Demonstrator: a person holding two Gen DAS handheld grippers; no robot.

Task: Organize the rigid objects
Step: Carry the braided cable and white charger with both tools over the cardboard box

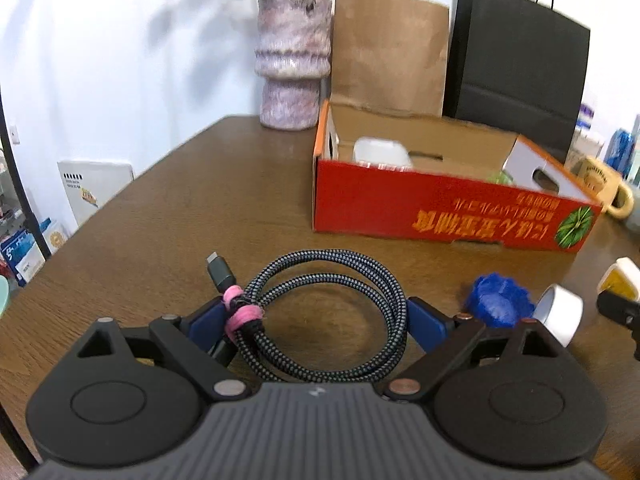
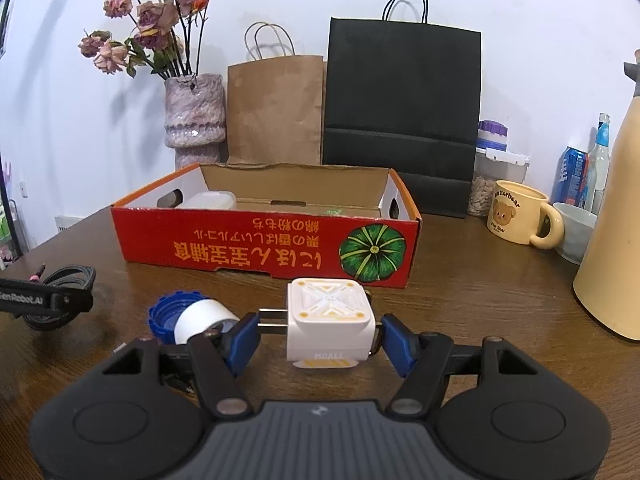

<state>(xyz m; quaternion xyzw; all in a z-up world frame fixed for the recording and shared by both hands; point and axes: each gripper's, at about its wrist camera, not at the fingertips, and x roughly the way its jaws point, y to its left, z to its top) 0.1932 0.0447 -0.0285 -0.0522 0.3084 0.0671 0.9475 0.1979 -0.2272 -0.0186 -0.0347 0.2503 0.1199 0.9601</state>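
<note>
A coiled braided cable [image 1: 332, 264] with a pink tie sits between the blue pads of my left gripper [image 1: 316, 316], which press on both sides of the coil. To its right lie a blue bottle cap [image 1: 498, 300] and a roll of white tape [image 1: 562, 314]. My right gripper [image 2: 320, 338] is shut on a white and yellow plug charger [image 2: 328, 320]: one pad meets the prongs, the other the far side. The red cardboard box [image 2: 240, 240] stands open behind it, with a white container [image 2: 210, 200] inside. In the right wrist view the cap [image 2: 164, 316] and tape [image 2: 204, 316] lie left of the charger.
At the back stand a purple vase [image 2: 194, 120] with dried roses, a brown paper bag [image 2: 276, 108] and a black bag [image 2: 402, 112]. On the right are a cream mug [image 2: 516, 212], a bowl [image 2: 576, 228], a tall cream jug [image 2: 616, 220], bottles and a jar.
</note>
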